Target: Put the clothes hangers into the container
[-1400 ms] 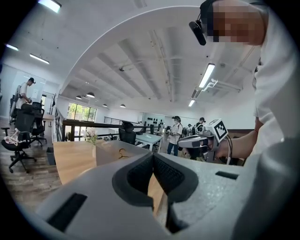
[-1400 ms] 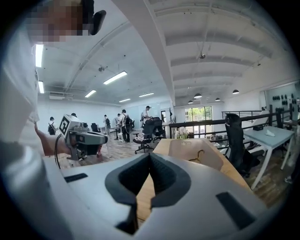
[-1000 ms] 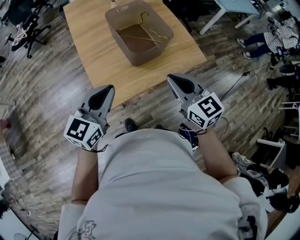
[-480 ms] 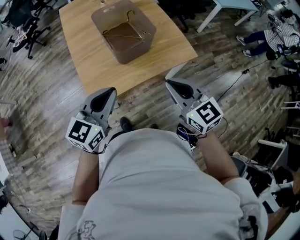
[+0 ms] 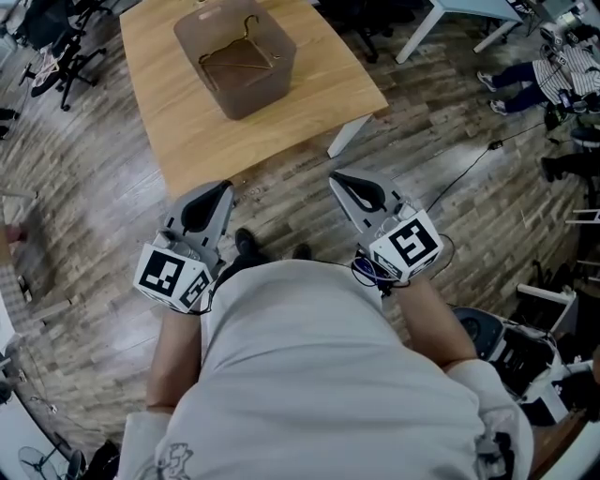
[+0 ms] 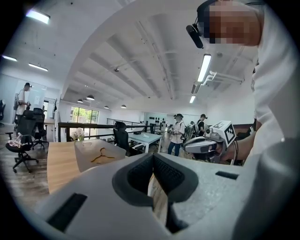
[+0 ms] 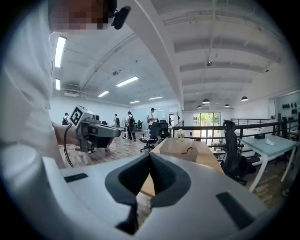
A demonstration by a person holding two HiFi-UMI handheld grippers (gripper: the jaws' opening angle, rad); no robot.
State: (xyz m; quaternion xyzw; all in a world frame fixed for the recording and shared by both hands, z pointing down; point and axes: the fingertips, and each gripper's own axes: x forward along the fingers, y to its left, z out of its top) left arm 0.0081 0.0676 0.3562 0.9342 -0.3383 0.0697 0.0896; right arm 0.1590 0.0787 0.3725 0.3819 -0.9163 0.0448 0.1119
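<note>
A translucent brown container (image 5: 273, 75) stands on the wooden table (image 5: 211, 141) at the top of the head view, with thin metal hangers (image 5: 230, 54) lying inside it. Both grippers hang over the wooden floor, short of the table's near edge and close to my body. My left gripper (image 5: 226, 187) is shut with nothing in it, and so is my right gripper (image 5: 337, 177). The left gripper view has the container (image 6: 89, 157) with a hanger (image 6: 101, 154) far ahead past the shut jaws of the left gripper (image 6: 153, 155). The right gripper (image 7: 150, 155) also faces the container (image 7: 178, 149).
A white table leg (image 5: 345, 137) stands at the table's near right corner. A black cable (image 5: 473, 159) runs over the floor at right. Office chairs (image 5: 56, 56) stand at upper left, a white desk (image 5: 450, 14) at upper right. People (image 6: 178, 133) stand in the background.
The table and container have slid up and farther off in the head view. Both grippers have drawn back from the table edge together, still shut and empty.
</note>
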